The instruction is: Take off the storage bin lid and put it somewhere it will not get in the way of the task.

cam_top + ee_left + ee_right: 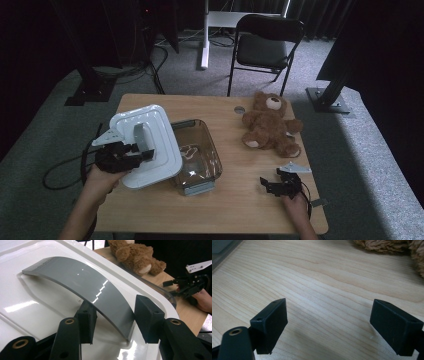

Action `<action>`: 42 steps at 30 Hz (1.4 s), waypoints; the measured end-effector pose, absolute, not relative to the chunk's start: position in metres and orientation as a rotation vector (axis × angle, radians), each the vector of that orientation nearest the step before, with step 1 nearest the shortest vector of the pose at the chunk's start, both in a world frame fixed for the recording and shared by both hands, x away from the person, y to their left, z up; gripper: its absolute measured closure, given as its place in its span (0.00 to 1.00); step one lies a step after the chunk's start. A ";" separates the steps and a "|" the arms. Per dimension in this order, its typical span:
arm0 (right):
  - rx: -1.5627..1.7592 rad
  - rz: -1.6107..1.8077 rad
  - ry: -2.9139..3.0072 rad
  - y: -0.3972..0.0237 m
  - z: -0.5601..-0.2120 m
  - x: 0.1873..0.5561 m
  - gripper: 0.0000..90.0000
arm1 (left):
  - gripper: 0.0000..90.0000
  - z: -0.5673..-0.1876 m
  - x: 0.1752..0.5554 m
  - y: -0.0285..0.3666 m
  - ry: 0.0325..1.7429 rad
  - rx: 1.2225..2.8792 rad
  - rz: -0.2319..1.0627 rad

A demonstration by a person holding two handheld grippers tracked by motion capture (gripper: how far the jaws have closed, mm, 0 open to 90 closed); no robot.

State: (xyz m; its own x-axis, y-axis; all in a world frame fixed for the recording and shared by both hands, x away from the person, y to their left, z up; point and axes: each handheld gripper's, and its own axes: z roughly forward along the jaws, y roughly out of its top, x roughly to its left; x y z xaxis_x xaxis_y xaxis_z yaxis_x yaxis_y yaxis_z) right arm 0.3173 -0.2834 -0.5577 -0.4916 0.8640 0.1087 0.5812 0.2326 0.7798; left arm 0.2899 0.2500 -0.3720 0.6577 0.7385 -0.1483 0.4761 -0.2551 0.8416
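Clamped by left tool [145,152] on grey handle [82,287], stiff, glossy, slippery white lid [150,145] at frame left; right tool [272,185] released.

Both grippers showing matte black: left gripper [131,152] and right gripper [278,184] each wearing a grey three-cornered plate, blocky rectangular pads [270,320], brass-ringed pivot holes. Black cable looping off at lower left. Forearms entering bare, no sleeves.

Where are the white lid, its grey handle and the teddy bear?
white lid [162,150], high view, flat top right of handle.
grey handle [82,281], left gripper view, middle of arched strip.
teddy bear [269,127], high view, belly.
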 end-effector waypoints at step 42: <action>1.345 1.128 2.159 -0.284 -0.558 0.317 0.15 | 0.61 -0.484 0.308 0.296 1.103 1.955 0.131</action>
